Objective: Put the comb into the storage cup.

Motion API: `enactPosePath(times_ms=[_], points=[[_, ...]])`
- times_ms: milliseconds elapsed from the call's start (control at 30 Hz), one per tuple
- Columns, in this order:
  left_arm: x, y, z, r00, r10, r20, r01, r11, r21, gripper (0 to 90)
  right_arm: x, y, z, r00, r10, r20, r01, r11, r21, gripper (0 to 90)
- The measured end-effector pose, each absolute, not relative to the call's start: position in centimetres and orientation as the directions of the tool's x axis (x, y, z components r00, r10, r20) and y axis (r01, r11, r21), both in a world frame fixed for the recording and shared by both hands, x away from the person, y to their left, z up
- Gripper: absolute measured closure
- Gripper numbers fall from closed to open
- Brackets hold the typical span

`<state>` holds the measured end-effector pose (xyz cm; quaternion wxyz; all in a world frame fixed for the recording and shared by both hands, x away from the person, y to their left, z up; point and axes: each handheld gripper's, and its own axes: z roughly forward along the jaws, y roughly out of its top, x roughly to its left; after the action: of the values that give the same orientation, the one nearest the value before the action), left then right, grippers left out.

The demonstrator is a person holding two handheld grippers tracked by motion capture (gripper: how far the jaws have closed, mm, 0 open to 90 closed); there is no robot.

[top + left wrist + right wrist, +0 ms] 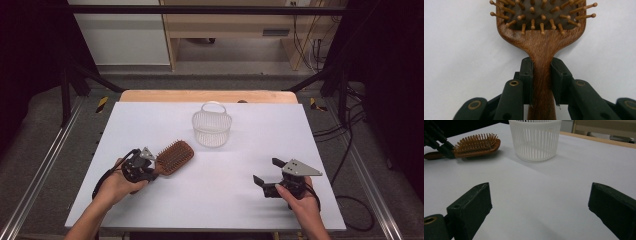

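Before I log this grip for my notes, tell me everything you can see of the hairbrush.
The hairbrush is a brown wooden paddle brush with a dark cushion set with round-tipped wooden pins, which face up. It lies flat on the white table, near the person's left side, short of the white slatted basket and apart from it. The left tongs are shut on its narrow handle, a pad pressed to each side, just below the head.

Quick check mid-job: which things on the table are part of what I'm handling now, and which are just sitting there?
In the job:
- brown wooden paddle hairbrush, bristles up
- left gripper, shut on the brush's handle

Just lying about:
- white slatted plastic basket, upright, apart from the brush, possibly its destination
- right gripper, open, holding nothing
- white table top
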<state>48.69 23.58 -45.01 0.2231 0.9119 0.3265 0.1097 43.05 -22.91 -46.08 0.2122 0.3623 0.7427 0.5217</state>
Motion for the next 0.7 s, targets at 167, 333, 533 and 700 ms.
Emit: enactPosePath(times_ms=[167,333,533,700], points=[[47.5,22.6,-44.2,0.762,0.640,0.094,0.485,-0.662,0.571,72.5,42.8,-22.1,-45.7,-0.654,0.752,0.086,0.328,0.180,0.927,5.0],[46.7,21.1,-43.8,0.758,0.643,0.111,0.436,-0.625,0.647,72.5,43.1,-20.7,-44.9,-0.673,0.726,0.139,0.358,0.157,0.920,5.5],[45.8,18.7,-43.7,0.766,0.628,0.138,0.378,-0.614,0.693,72.5,44.0,-19.1,-44.4,-0.679,0.704,0.206,0.379,0.096,0.920,6.5],[45.4,17.1,-43.6,0.775,0.614,0.149,0.347,-0.611,0.711,72.5,44.6,-17.6,-44.0,-0.687,0.686,0.240,0.394,0.074,0.916,8.0]])
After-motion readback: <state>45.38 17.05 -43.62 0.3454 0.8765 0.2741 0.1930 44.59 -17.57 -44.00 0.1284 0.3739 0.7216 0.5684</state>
